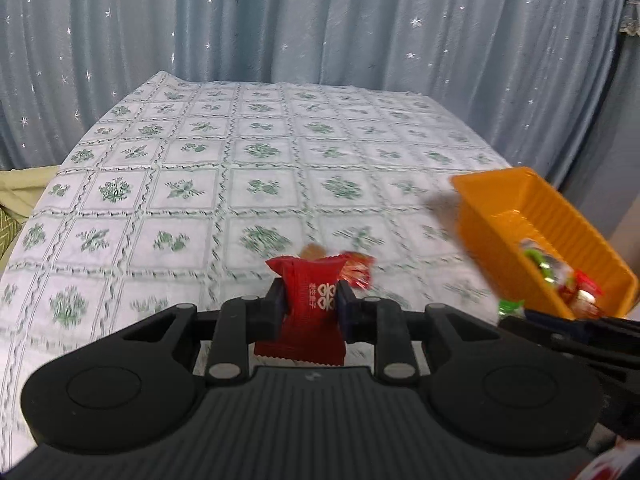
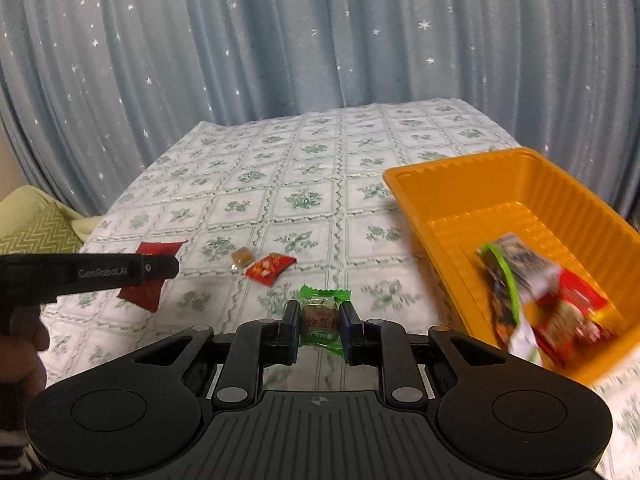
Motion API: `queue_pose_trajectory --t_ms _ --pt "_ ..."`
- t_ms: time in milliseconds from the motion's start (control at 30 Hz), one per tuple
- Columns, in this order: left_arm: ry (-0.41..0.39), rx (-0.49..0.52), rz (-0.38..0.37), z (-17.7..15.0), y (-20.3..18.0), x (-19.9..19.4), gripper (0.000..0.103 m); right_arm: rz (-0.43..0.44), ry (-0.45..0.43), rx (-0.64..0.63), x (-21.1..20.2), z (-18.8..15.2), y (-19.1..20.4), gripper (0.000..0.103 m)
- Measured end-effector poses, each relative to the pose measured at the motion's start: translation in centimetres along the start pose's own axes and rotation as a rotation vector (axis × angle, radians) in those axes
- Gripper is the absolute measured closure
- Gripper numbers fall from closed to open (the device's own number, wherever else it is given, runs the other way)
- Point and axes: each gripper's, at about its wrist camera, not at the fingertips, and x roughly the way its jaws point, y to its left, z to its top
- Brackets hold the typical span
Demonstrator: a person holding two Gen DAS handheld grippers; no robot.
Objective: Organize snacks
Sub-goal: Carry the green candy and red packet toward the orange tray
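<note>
Left gripper (image 1: 310,304): clenched on dark red foil snack packet (image 1: 306,304), lifted above the floral tablecloth (image 1: 180,184).
Right gripper (image 2: 319,326): clenched on green-wrapped candy (image 2: 320,320), just left of the orange ribbed plastic tray (image 2: 460,184).
Packet axis: long axis runs away from the camera, crimped ends near and far.
Risk: slick foil may slip; grippers may collide at the tray.
Left on cloth: small red packet (image 2: 270,267), brown candy (image 2: 241,258).

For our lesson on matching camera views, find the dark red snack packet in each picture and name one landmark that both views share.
Left wrist view: the dark red snack packet sits low in the centre, clamped between the left gripper jaws.
Right wrist view: the same packet is at the left edge, partly hidden behind the left gripper's dark finger.
Shared landmark: the orange tray at the right of both views.
</note>
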Motion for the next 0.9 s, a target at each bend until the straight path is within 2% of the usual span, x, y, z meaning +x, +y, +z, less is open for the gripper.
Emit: queue_pose_trajectory --t_ms 400,900 --pt "-0.026 -0.007 -0.051 -3.2 -3.7 -8.1 0.08 -0.035 -0.045 0.015 -7.8 -0.7 0.3 0.082" --pt "-0.055 0.023 -0.093 -4.1 -6.3 -12.4 0.08 -0.067 -0.081 0.045 -12.8 -1.8 -0.2 0.082"
